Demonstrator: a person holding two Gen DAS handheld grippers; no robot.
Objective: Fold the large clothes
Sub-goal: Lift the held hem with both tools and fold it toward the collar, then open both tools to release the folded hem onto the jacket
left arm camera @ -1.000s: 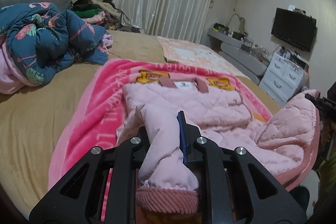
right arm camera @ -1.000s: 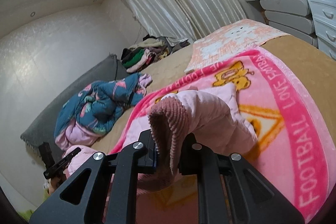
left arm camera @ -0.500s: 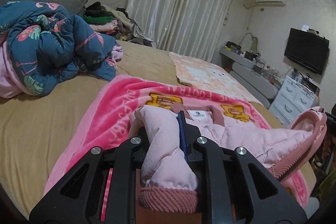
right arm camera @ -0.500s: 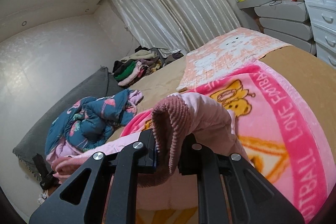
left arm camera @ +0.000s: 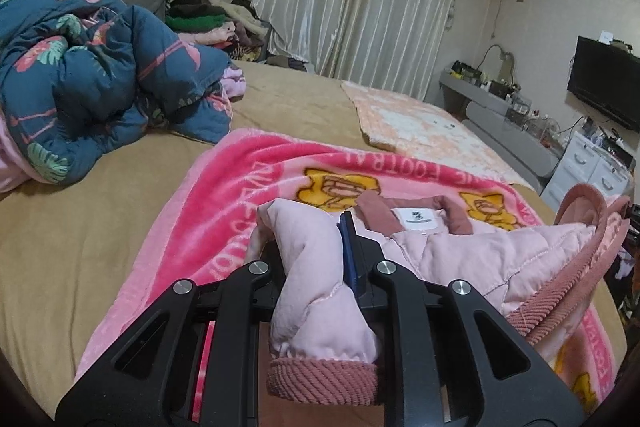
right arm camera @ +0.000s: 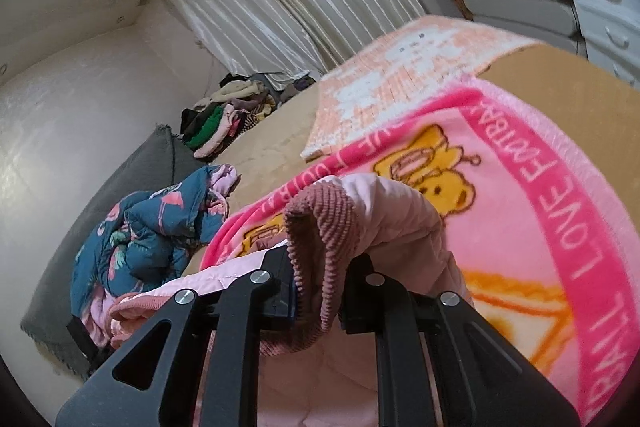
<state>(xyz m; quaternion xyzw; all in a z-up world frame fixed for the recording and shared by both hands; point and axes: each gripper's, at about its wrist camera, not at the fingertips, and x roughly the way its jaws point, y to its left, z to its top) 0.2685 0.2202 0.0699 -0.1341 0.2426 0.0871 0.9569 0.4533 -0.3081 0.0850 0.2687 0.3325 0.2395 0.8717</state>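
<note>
A pale pink quilted jacket with darker ribbed trim lies on a bright pink cartoon blanket spread over the bed. My left gripper is shut on a bunched fold of the jacket near its ribbed hem, with the collar and white label just beyond the fingertips. My right gripper is shut on another ribbed edge of the same jacket, held a little above the blanket. The jacket's bottom half hangs between the two grippers, doubled toward the collar.
A crumpled blue flowered quilt lies at the left of the bed. A heap of clothes sits by the curtain. A peach mat covers the far side. White drawers and a wall television stand at the right.
Both grippers have carried the jacket's lower edge forward and slightly down toward the collar. The jacket's spread body has folded over, and the collar label now sits close to the left fingertips.
</note>
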